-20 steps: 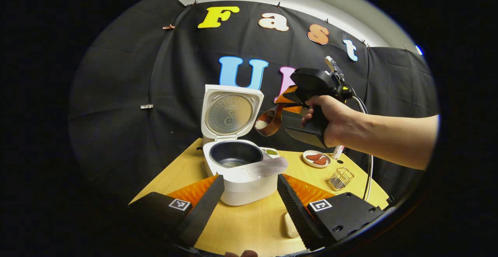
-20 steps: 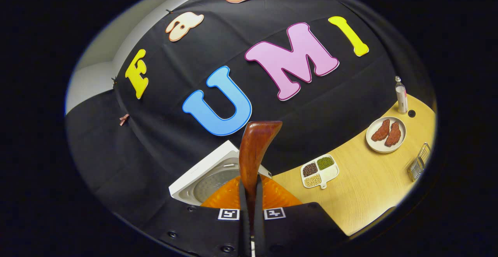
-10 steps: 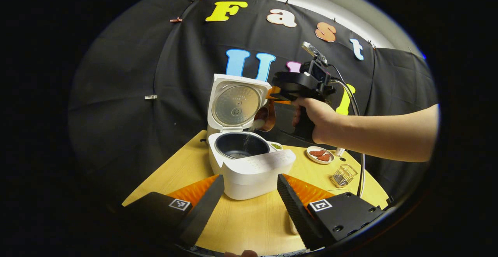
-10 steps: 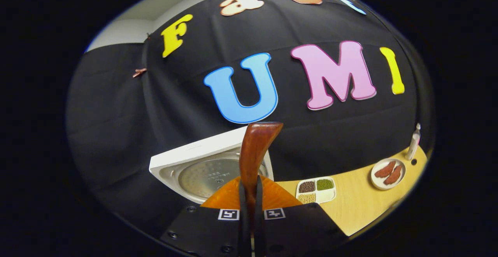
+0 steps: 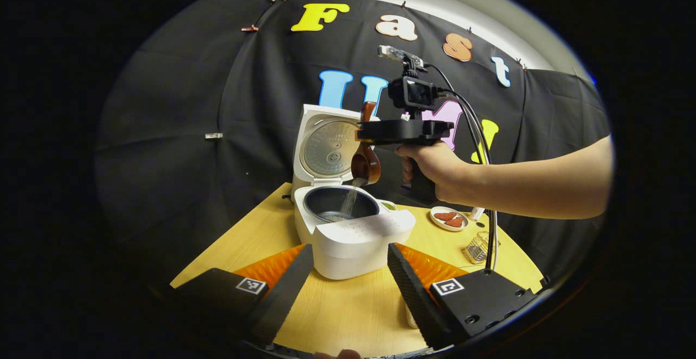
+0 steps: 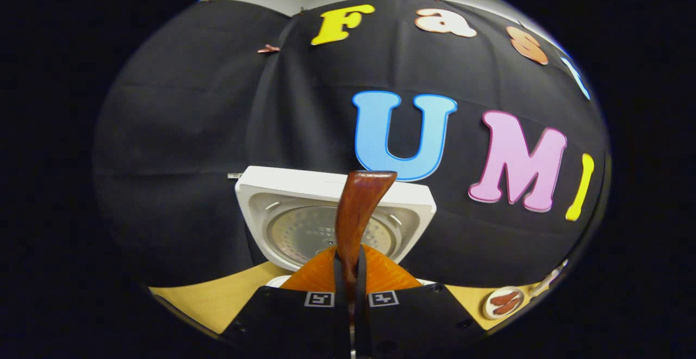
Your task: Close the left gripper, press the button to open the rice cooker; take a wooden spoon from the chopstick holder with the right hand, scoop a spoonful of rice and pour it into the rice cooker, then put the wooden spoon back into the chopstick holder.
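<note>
The right gripper has swung over the open rice cooker and rolled since a second ago: the wooden spoon, then carried level with a little heap of rice in its bowl, now hangs bowl-down above the inner pot. A thin stream of rice runs from the bowl into the pot, so the pour is well under way. In the right gripper view the 2 fingers are clamped tight on the spoon's handle, and the raised lid has come to sit square behind it where it lay off to the side before.

The left gripper hangs low over the wooden table in front of the cooker, its 2 fingers standing well apart and holding nothing.

I'd say the scoop is nearly spent. What remains is to right the spoon and carry it back to the wire chopstick holder, which stands to the right beyond the small plate of red pieces.
</note>
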`<control>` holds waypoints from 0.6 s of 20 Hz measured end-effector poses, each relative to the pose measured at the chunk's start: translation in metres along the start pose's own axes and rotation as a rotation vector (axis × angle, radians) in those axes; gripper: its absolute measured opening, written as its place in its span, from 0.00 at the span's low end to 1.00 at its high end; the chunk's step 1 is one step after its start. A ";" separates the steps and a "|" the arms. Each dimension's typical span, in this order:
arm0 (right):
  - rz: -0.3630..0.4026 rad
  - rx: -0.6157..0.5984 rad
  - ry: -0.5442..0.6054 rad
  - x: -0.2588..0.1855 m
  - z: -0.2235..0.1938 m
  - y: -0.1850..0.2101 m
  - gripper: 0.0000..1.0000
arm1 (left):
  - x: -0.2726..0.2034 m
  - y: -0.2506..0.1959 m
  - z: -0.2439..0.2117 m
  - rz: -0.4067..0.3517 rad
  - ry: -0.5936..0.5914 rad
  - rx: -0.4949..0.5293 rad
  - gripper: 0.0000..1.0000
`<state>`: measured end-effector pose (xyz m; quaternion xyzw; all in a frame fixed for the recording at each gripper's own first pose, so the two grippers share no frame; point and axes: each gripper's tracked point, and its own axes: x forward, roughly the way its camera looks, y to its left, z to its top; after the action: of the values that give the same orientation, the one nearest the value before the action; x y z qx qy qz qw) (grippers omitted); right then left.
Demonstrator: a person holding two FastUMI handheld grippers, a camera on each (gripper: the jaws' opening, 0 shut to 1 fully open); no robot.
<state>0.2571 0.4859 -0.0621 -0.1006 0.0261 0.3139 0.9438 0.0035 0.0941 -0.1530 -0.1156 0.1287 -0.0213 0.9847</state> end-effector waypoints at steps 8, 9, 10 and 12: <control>0.126 -0.349 -0.039 -0.007 -0.007 0.048 0.08 | 0.004 0.001 0.003 -0.005 -0.005 0.002 0.95; 0.139 -0.391 -0.045 -0.010 -0.009 0.053 0.08 | 0.004 0.002 0.002 -0.004 -0.005 0.001 0.95; 0.151 -0.428 -0.049 -0.013 -0.011 0.056 0.08 | 0.004 0.001 0.002 -0.005 -0.003 0.000 0.95; 0.164 -0.447 -0.044 -0.016 -0.013 0.060 0.08 | 0.004 0.000 0.003 -0.008 -0.002 0.003 0.95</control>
<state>0.2087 0.5205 -0.0835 -0.2977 -0.0565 0.3895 0.8697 0.0085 0.0942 -0.1514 -0.1146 0.1272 -0.0254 0.9849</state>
